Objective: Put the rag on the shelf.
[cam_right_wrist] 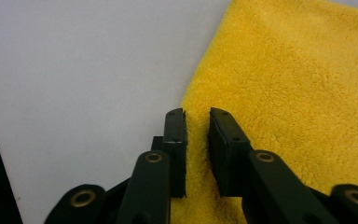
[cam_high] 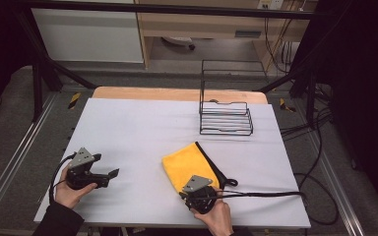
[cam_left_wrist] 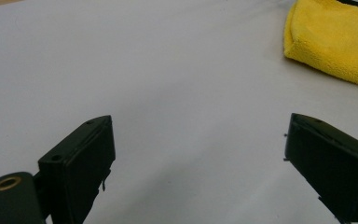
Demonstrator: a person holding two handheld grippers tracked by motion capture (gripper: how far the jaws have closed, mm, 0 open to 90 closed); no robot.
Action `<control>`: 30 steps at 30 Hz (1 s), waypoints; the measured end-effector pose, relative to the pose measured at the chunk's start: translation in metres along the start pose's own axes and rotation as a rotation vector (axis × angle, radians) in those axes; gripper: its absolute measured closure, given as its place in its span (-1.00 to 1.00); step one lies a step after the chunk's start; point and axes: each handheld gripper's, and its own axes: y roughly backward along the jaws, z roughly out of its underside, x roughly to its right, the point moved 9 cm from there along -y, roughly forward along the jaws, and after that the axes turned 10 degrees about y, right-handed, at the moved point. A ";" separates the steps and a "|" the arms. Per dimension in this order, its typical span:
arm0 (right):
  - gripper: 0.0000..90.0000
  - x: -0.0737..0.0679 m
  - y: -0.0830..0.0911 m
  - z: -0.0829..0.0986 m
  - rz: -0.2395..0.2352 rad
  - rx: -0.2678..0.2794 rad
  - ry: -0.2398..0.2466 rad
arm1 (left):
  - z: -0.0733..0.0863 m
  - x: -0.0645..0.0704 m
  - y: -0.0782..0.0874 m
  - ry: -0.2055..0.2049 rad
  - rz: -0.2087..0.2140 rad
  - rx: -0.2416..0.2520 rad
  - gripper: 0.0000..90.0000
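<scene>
A folded yellow cloth [cam_high: 189, 164] with a black trim lies on the white table cover [cam_high: 138, 128], near the front right. My right gripper [cam_high: 186, 194] sits at the cloth's near edge. In the right gripper view its jaws stand close together [cam_right_wrist: 196, 112] with a ridge of the yellow cloth [cam_right_wrist: 284, 93] pinched between them. My left gripper [cam_high: 106, 165] is held at the front left over bare table. Its jaws are wide apart [cam_left_wrist: 200, 123] with nothing between them. The cloth [cam_left_wrist: 335, 42] lies well off to its right.
A black wire rack [cam_high: 226, 118] stands at the back right of the table. The right gripper's cable [cam_high: 266, 194] trails across the table's front right and off its edge. A wooden strip [cam_high: 177, 93] runs along the far edge.
</scene>
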 end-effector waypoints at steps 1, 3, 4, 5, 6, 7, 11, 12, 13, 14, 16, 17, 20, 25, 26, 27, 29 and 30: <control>0.78 0.000 0.000 0.000 0.001 -0.002 0.002 | 0.000 0.000 0.000 0.000 0.000 -0.001 -0.81; 0.85 0.001 0.001 0.000 0.000 -0.007 -0.009 | 0.000 -0.001 0.000 -0.001 -0.001 -0.004 -0.81; 0.87 0.001 0.001 -0.001 -0.002 -0.007 -0.017 | 0.001 -0.001 0.000 0.001 -0.002 -0.004 -0.81; 0.89 0.002 0.001 -0.001 -0.005 -0.011 -0.024 | 0.000 -0.001 0.000 0.000 -0.004 -0.002 -0.81; 0.90 0.003 0.001 -0.001 -0.008 -0.012 -0.033 | 0.000 -0.001 0.000 0.006 -0.004 0.003 -0.81; 0.91 0.003 0.002 -0.002 -0.013 -0.012 -0.041 | 0.000 -0.002 0.000 0.008 -0.004 0.003 -0.81; 0.92 0.005 0.004 -0.008 -0.037 -0.001 -0.081 | 0.000 -0.003 0.000 0.012 -0.008 0.003 -0.80; 0.92 0.005 0.005 -0.010 -0.042 0.001 -0.094 | 0.000 -0.003 0.000 0.013 -0.008 0.003 -0.80; 0.92 0.006 0.005 -0.012 -0.046 0.003 -0.101 | 0.000 -0.003 0.000 0.014 -0.009 0.002 -0.80; 0.92 0.005 0.005 -0.015 -0.045 0.006 -0.108 | 0.000 -0.003 0.000 0.014 -0.009 0.002 -0.80; 0.92 0.003 0.003 -0.020 -0.050 0.009 -0.115 | 0.000 -0.003 0.000 0.013 -0.008 0.001 -0.80; 0.92 0.002 0.002 -0.024 -0.053 0.013 -0.121 | 0.000 -0.003 0.000 0.013 -0.008 0.001 -0.80; 0.92 -0.002 -0.004 -0.034 -0.069 0.023 -0.151 | 0.000 -0.003 0.000 0.014 -0.009 0.002 -0.80; 0.90 -0.010 -0.017 -0.048 -0.078 0.016 -0.179 | 0.000 -0.004 0.001 0.015 -0.009 0.002 -0.80; 0.86 -0.011 -0.020 -0.049 -0.079 0.019 -0.190 | 0.000 -0.004 0.001 0.012 -0.009 -0.001 -0.80; 0.79 -0.012 -0.022 -0.049 -0.092 0.021 -0.208 | 0.000 -0.004 0.001 0.012 -0.008 -0.001 -0.80; 0.54 -0.011 -0.019 -0.052 -0.112 0.064 -0.214 | 0.000 -0.004 0.001 0.009 -0.008 -0.001 -0.80; 0.44 -0.008 -0.015 -0.054 -0.117 0.076 -0.215 | 0.000 -0.004 0.001 0.011 -0.007 0.000 -0.80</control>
